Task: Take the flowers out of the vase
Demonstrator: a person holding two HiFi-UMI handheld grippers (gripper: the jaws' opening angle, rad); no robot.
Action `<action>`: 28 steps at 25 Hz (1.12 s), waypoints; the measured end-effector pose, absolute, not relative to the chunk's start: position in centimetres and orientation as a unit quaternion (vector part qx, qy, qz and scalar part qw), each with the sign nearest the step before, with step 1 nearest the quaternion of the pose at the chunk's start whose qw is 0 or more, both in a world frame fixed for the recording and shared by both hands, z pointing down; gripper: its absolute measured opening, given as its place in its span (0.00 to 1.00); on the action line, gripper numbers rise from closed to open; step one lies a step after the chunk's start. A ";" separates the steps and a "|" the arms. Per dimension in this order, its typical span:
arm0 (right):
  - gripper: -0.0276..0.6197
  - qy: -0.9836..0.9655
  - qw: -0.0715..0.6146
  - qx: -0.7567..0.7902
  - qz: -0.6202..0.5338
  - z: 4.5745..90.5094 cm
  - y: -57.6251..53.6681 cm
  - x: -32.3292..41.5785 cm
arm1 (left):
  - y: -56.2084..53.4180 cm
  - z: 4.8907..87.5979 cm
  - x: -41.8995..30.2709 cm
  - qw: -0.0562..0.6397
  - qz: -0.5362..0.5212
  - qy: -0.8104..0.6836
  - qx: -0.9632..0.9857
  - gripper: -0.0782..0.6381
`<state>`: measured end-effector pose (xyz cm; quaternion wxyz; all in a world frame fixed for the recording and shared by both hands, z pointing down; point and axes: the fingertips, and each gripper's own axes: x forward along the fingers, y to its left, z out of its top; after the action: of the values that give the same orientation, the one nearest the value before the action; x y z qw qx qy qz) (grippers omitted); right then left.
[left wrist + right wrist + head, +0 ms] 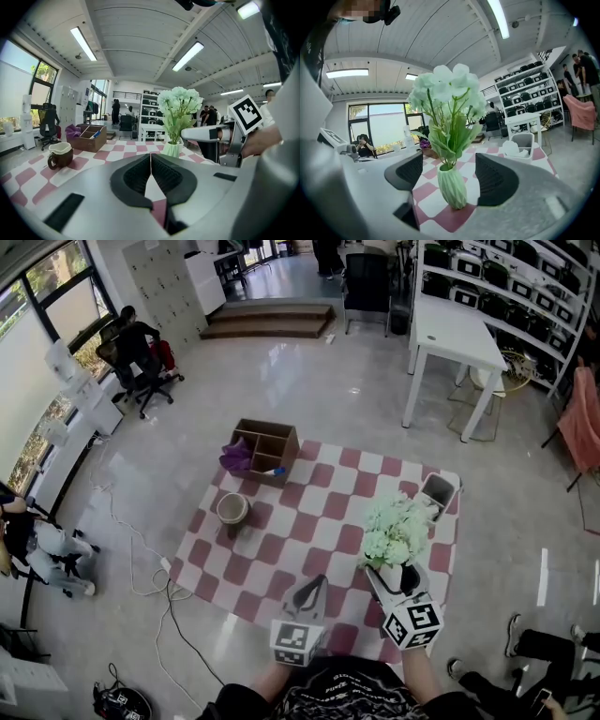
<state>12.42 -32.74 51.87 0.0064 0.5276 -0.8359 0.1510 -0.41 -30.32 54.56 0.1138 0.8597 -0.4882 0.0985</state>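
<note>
Near the right edge of the checkered mat, your right gripper spreads its jaws around the green vase without touching, left gripper pressed together, empty: close this low and you may pinch the vase, not the flowers, tipping it.

Left gripper: grey shell, black ribbed pads, white cube bearing black square markers. Right gripper: identical shell, pads and marker cube. Garment: dark top with pale wavy print.
</note>
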 end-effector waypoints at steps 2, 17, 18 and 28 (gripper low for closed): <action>0.57 -0.839 0.007 0.525 0.145 51.5 -33.5 11.8 | -30.5 54.5 -1.1 0.116 0.100 -0.492 0.857 0.13; 0.36 -0.849 -0.031 0.520 0.083 48.4 -35.7 10.9 | -31.3 55.0 -3.7 0.119 0.107 -0.504 0.849 0.13; 0.33 -0.848 -0.034 0.523 0.082 48.3 -35.7 10.9 | -31.3 55.1 -3.6 0.119 0.107 -0.502 0.850 0.13; 0.25 -0.845 -0.083 0.527 0.043 45.0 -35.5 11.0 | -31.3 55.2 -3.6 0.114 0.108 -0.494 0.855 0.13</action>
<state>11.04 -35.49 45.03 -0.0827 0.5269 -0.8448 0.0429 -3.59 -31.33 55.22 0.1139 0.8554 -0.4936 0.1077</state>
